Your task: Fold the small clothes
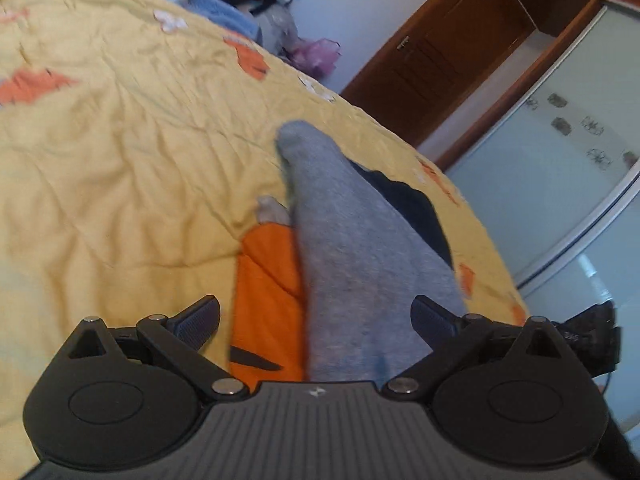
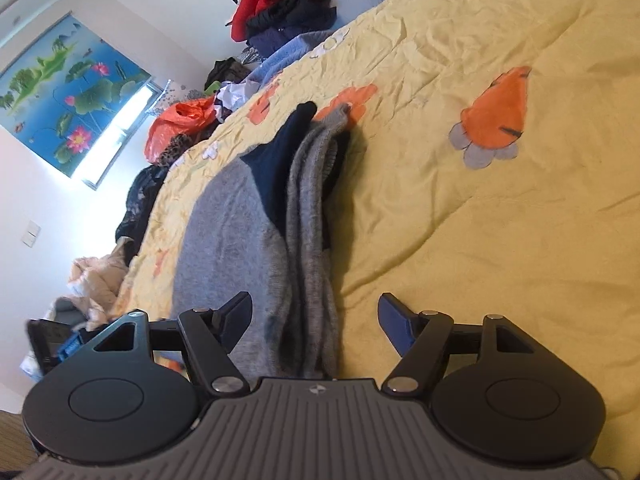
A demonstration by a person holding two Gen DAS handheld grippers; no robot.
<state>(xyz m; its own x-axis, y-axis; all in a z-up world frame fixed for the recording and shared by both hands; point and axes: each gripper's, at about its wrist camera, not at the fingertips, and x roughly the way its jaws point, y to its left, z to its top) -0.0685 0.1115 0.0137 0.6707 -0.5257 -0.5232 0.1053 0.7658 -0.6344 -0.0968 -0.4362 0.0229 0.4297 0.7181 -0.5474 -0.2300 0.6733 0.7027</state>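
A grey knit garment with a dark navy part lies stretched out on the yellow bedspread. My left gripper hovers over its near end with the jaws wide open and nothing pinched. In the right wrist view the same grey garment has one side folded into a thick ridge, and the navy part shows beside it. My right gripper is open, with the near end of that ridge lying between its fingers and neither pad pressing on it.
The bedspread carries orange carrot prints. A heap of mixed clothes sits at the bed's far edge, with an orange plastic bag beside it. A brown door and a pale sliding wardrobe stand past the bed.
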